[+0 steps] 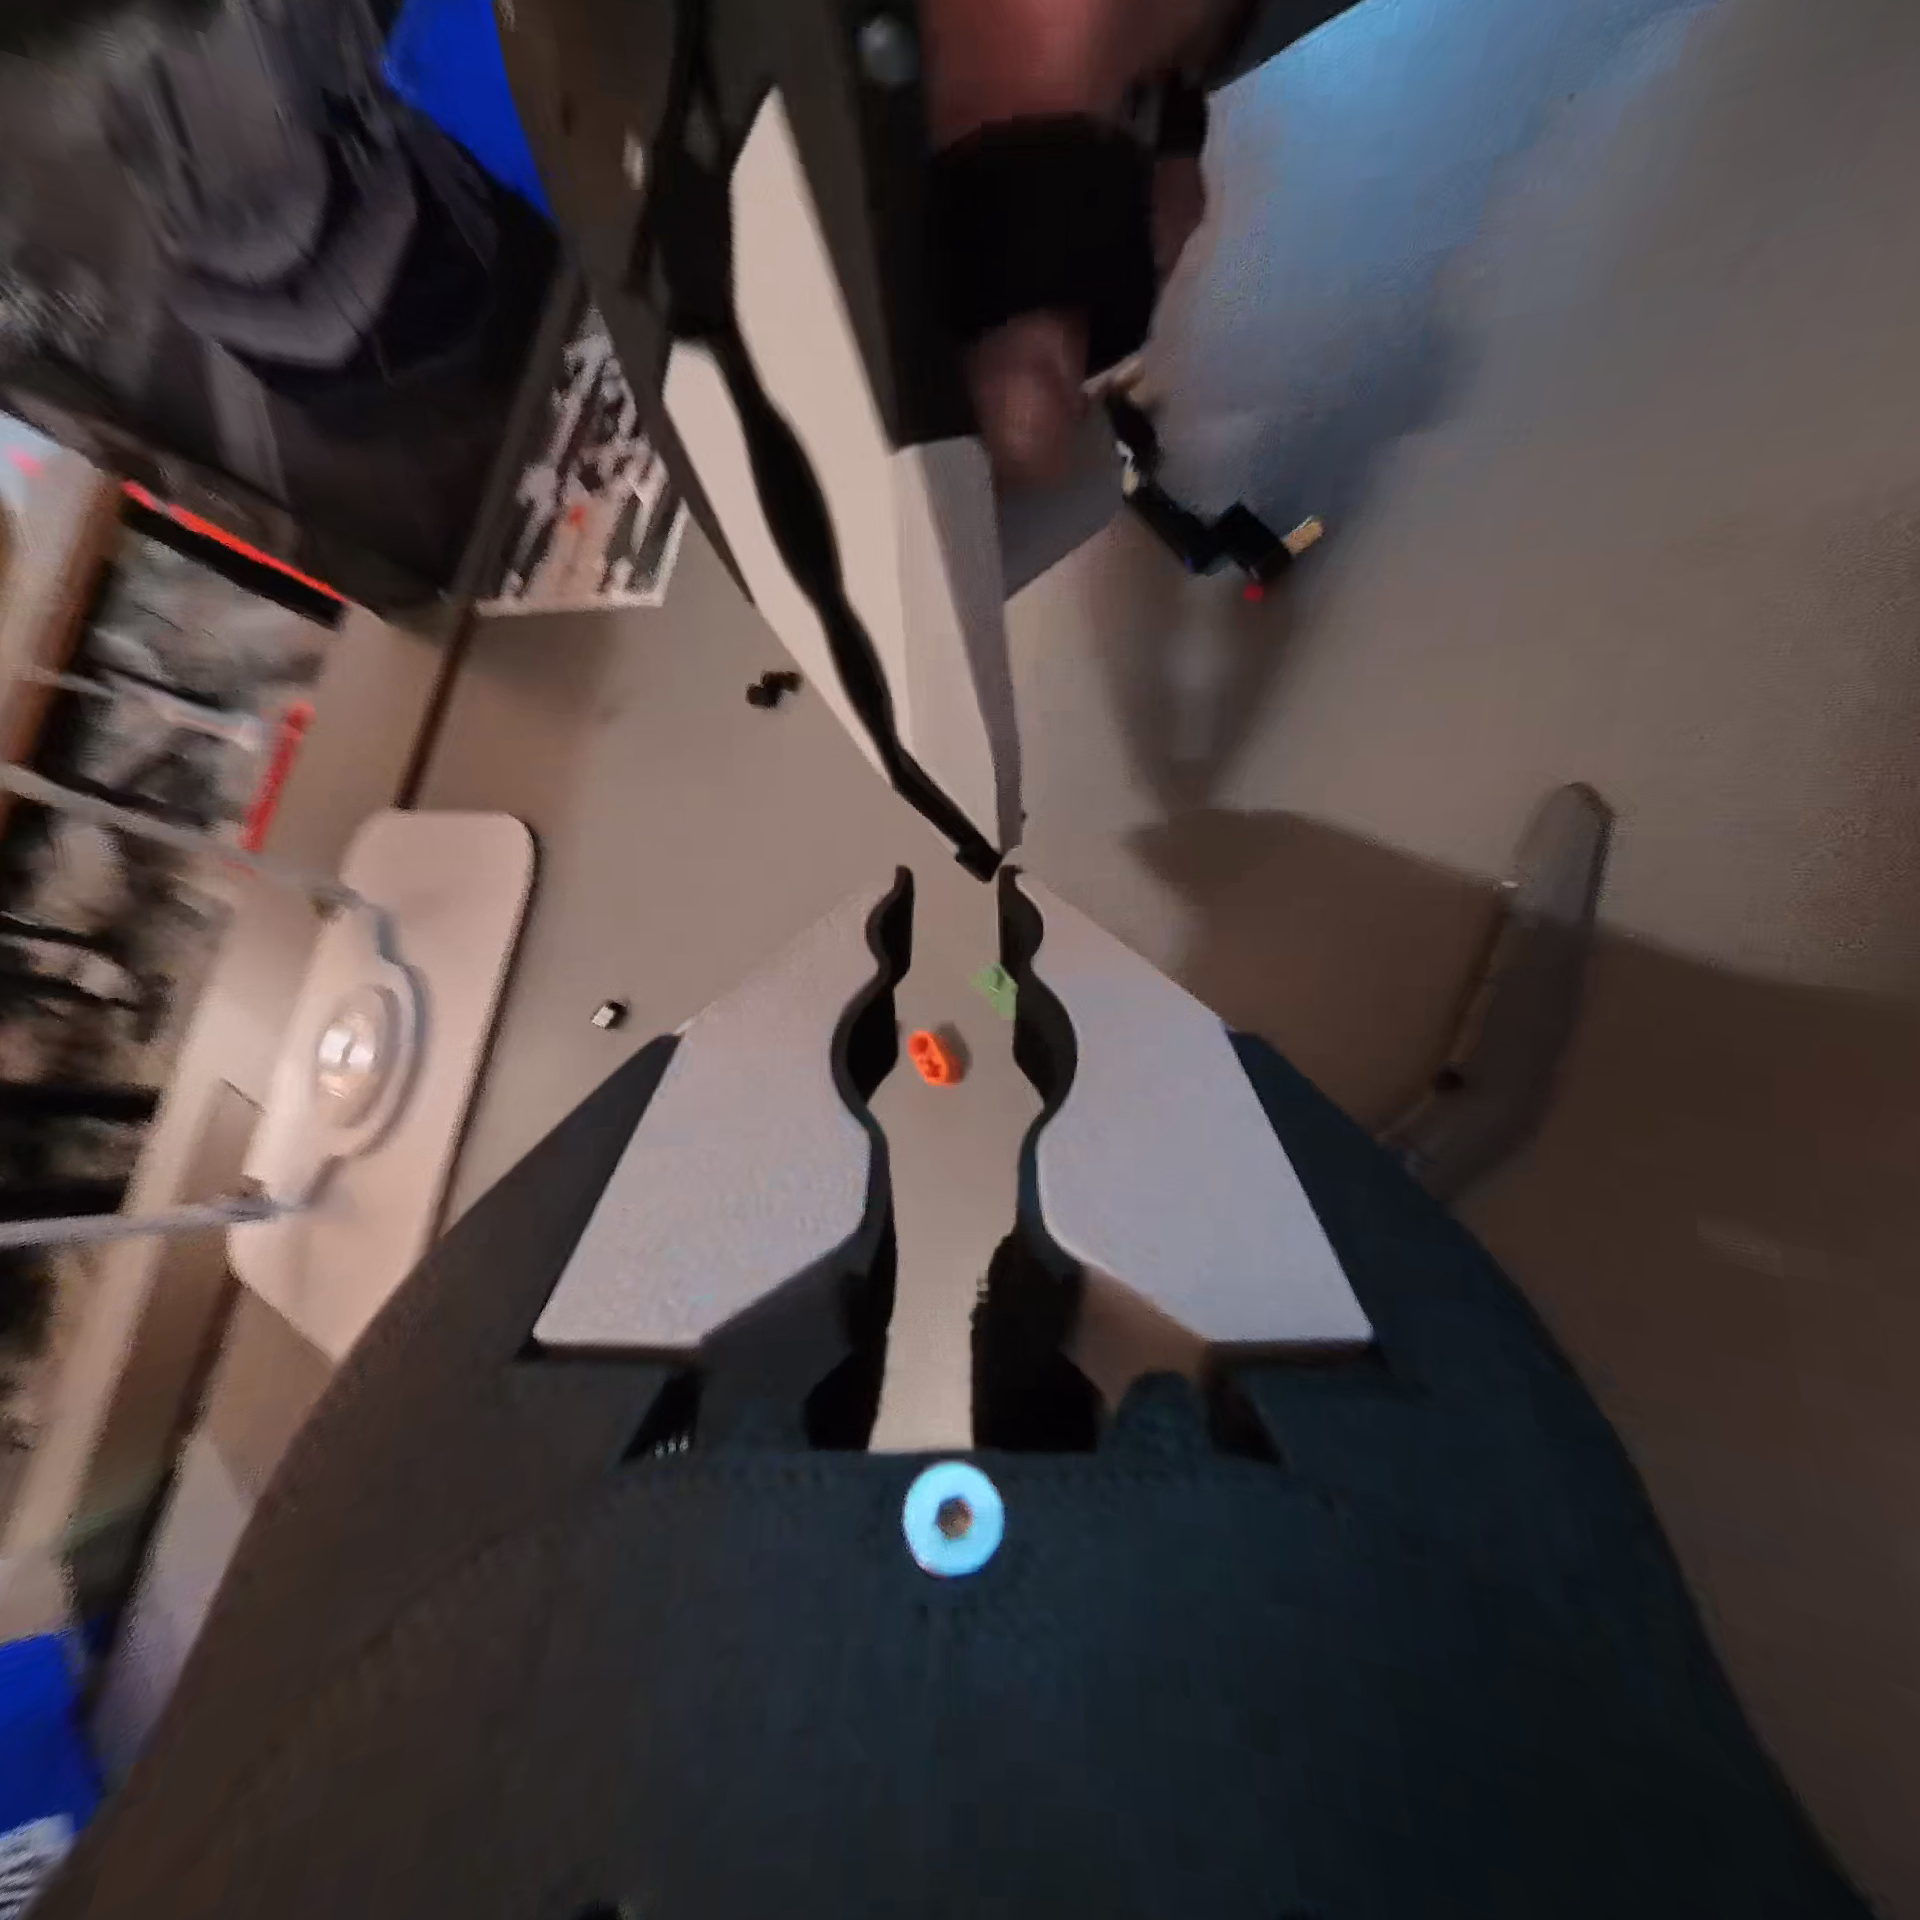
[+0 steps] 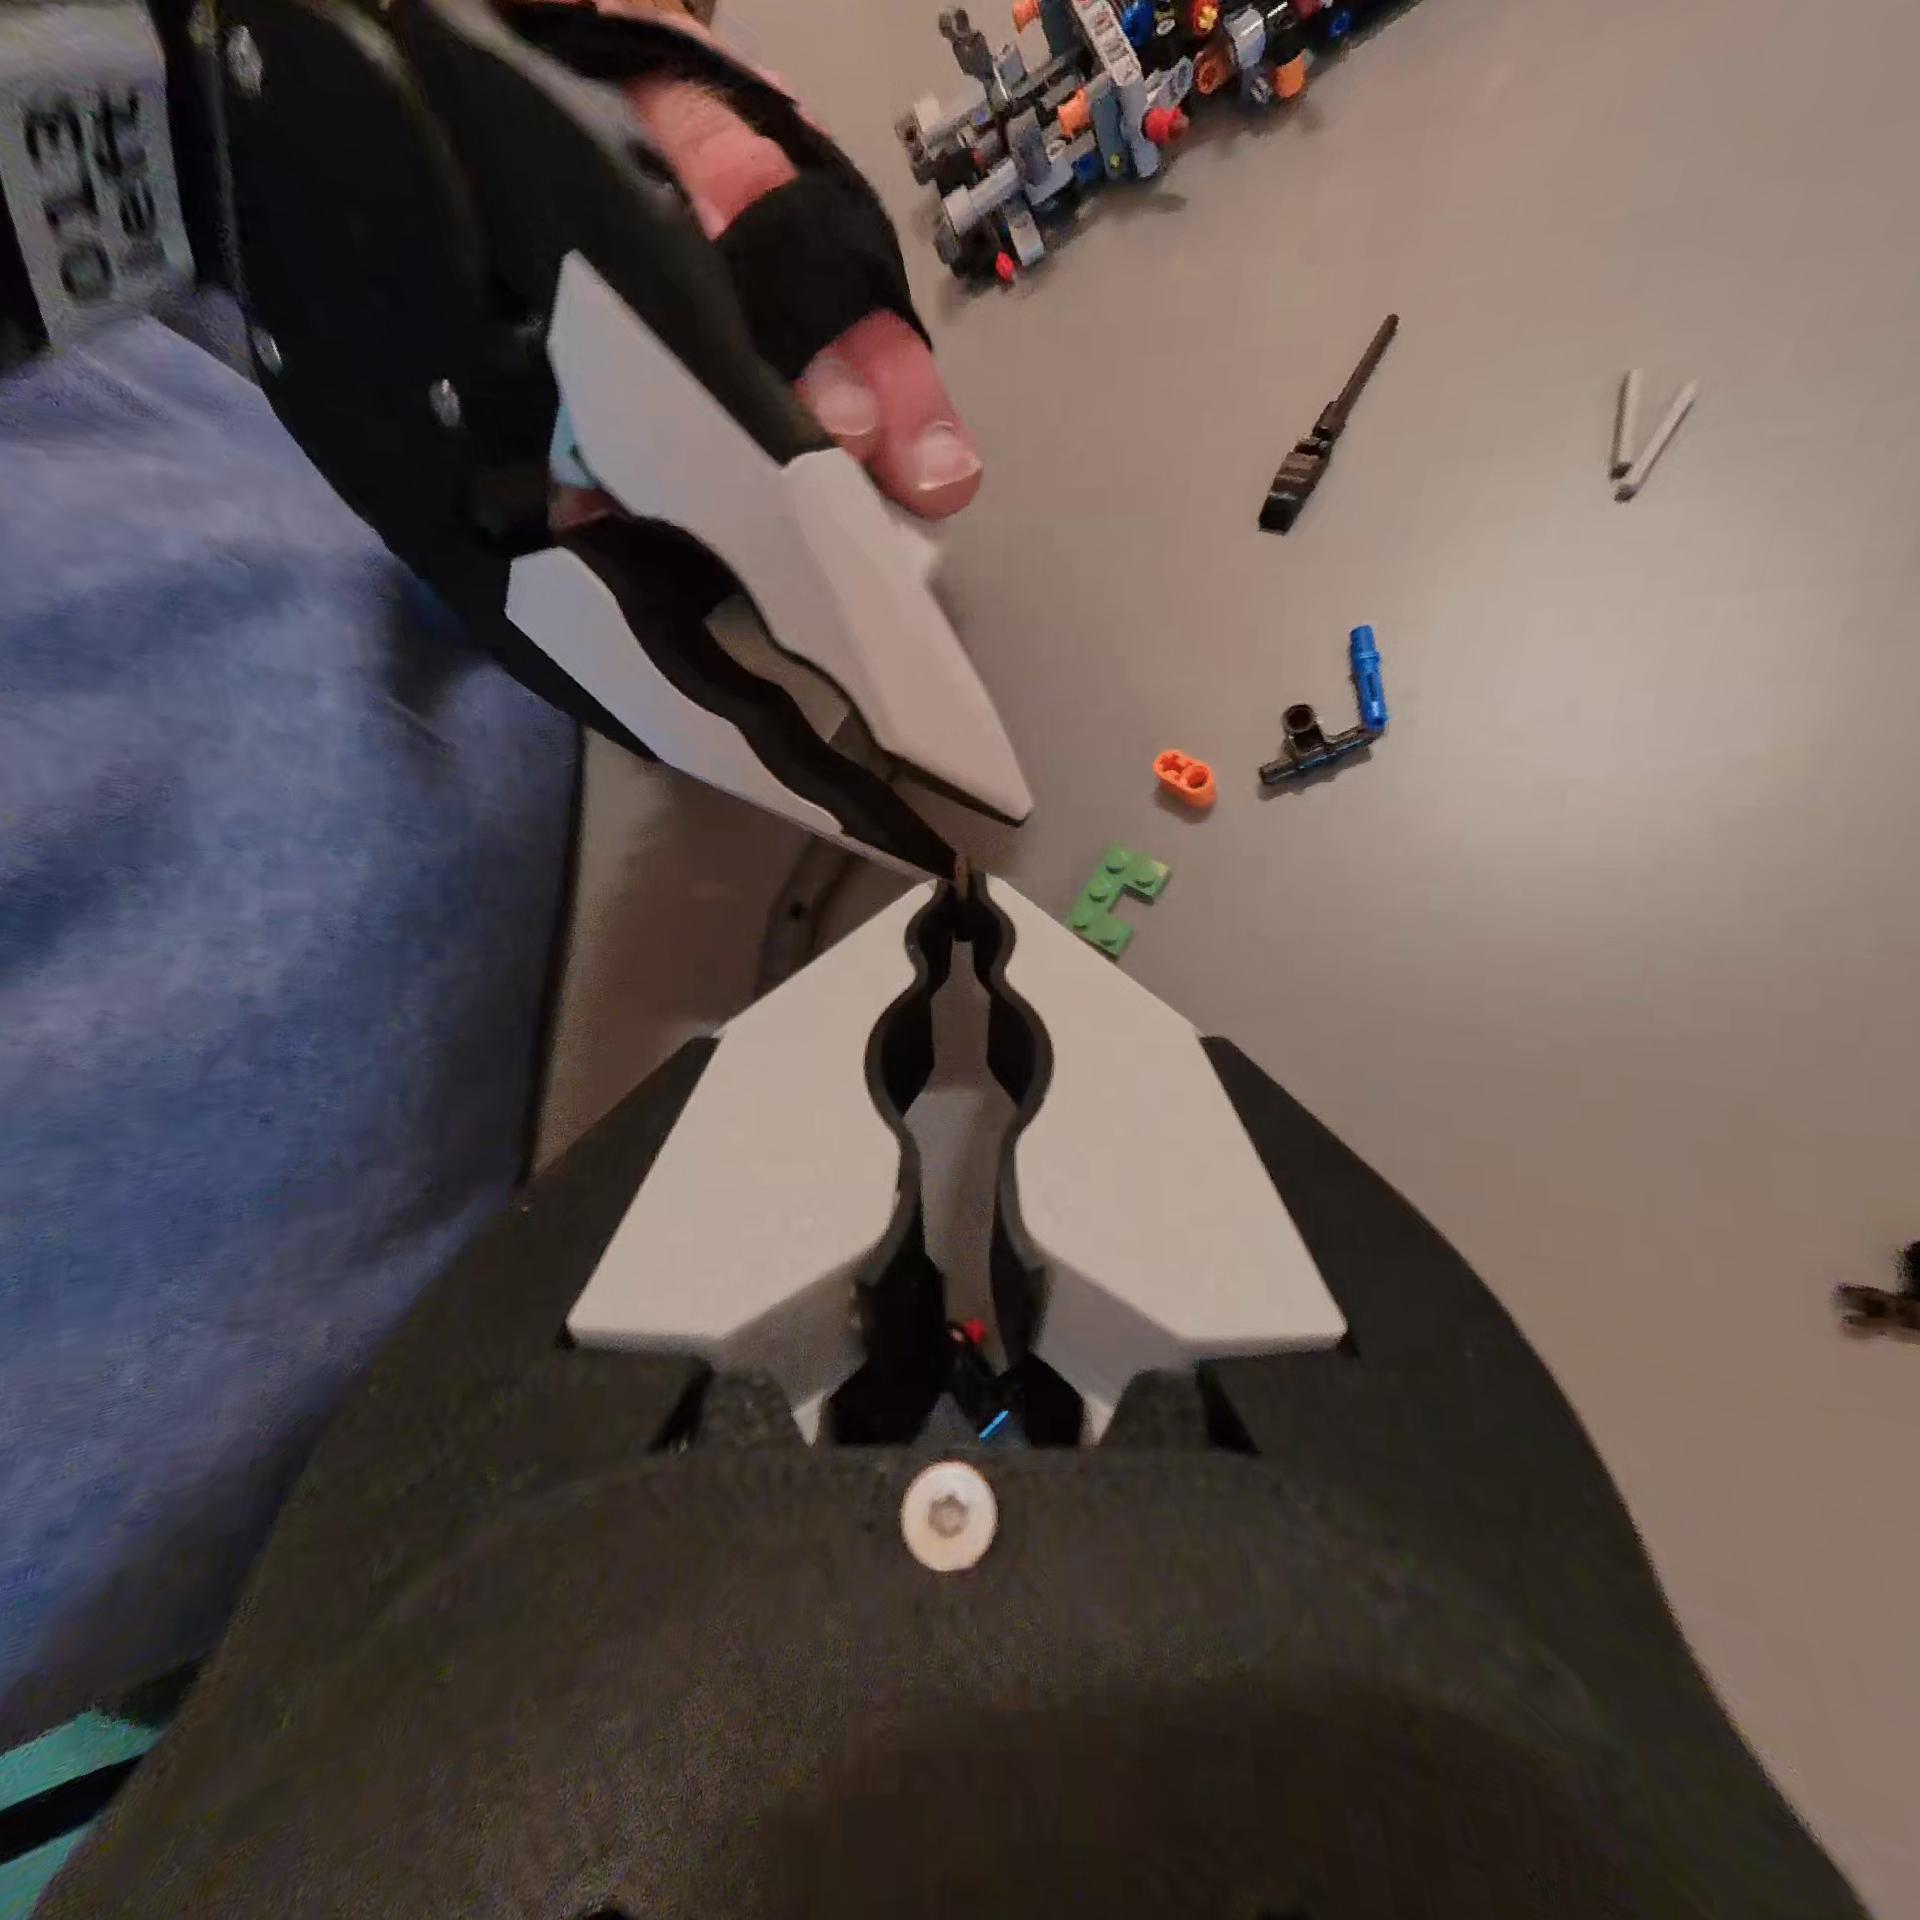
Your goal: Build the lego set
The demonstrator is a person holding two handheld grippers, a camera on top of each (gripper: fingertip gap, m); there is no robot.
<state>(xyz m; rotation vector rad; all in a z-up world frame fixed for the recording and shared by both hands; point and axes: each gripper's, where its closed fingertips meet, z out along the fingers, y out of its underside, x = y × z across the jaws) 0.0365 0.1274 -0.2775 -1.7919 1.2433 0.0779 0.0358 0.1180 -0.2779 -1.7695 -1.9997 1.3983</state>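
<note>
counter (image 2: 1558, 1039): showing a smooth, matt grey surface
right gripper (image 2: 961, 914): showing matt grey plastic jaws on a rough black body
orange piece (image 2: 1184, 777): looking like glossy plastic
green plate (image 2: 1117, 899): showing smooth plastic
glove (image 2: 821, 260): looking like black cloth

Each camera sits on its own gripper, looking forward along the two fingers, close above the grey table (image 2: 1558, 935). The two views face each other, tips nearly meeting, so each shows the opposite gripper coming in from above. Both share the orange piece (image 1: 935, 1058) (image 2: 1184, 777) and green plate (image 1: 994, 987) (image 2: 1117, 899) near the tips.
</note>
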